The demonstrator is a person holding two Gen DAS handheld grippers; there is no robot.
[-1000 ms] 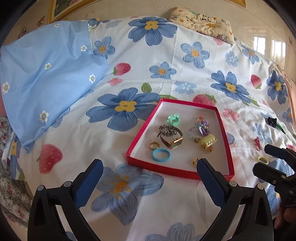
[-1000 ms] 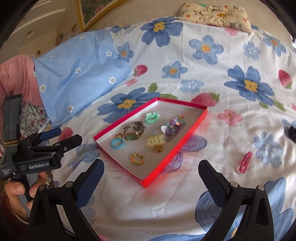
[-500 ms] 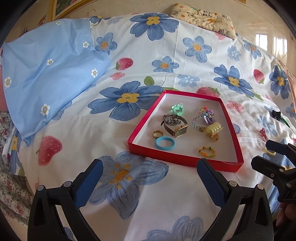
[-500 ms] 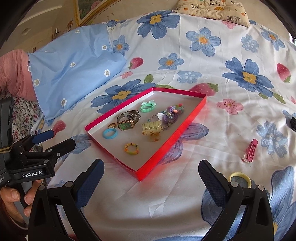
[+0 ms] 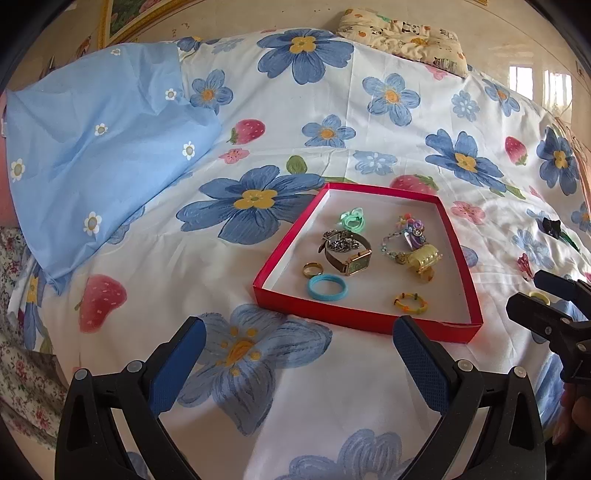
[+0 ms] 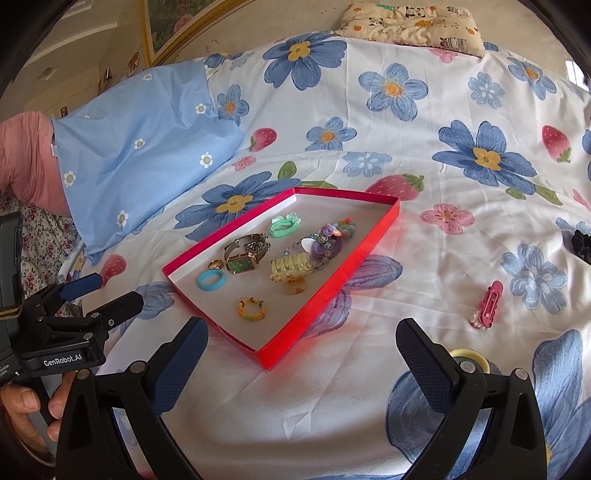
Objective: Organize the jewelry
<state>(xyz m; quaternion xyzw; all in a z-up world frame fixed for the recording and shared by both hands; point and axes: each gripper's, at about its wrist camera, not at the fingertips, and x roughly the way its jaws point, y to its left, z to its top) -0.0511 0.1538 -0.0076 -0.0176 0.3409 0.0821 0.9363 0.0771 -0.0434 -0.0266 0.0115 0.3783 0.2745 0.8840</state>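
Note:
A red tray (image 5: 280, 254) (image 6: 332, 295) lies on the floral bedsheet. In it lie a gold watch (image 5: 351, 260) (image 6: 242, 262), a blue ring (image 5: 327, 288) (image 6: 210, 280), a gold ring (image 5: 312, 269), a yellow-green beaded ring (image 5: 410, 302) (image 6: 251, 309), a mint clip (image 5: 352, 219) (image 6: 282, 225), a yellow claw clip (image 5: 424, 258) (image 6: 290, 267) and a purple beaded bracelet (image 5: 408, 232) (image 6: 327, 240). Outside it lie a pink hair clip (image 6: 487, 304), a pale yellow ring (image 6: 471, 356) (image 5: 539, 295) and a black clip (image 5: 550, 226) (image 6: 581, 243). My left gripper (image 5: 295, 354) and right gripper (image 6: 299, 356) are both open and empty, just short of the tray.
A light blue pillowcase (image 5: 92, 147) lies at the left. A patterned pillow (image 5: 406, 33) sits at the far edge of the bed. The right gripper shows at the right of the left wrist view (image 5: 554, 317), the left one at the left of the right wrist view (image 6: 74, 314).
Both grippers have drawn back from the tray, staying open. The beaded ring now shows fully in the tray, and the yellow ring came into the right wrist view.

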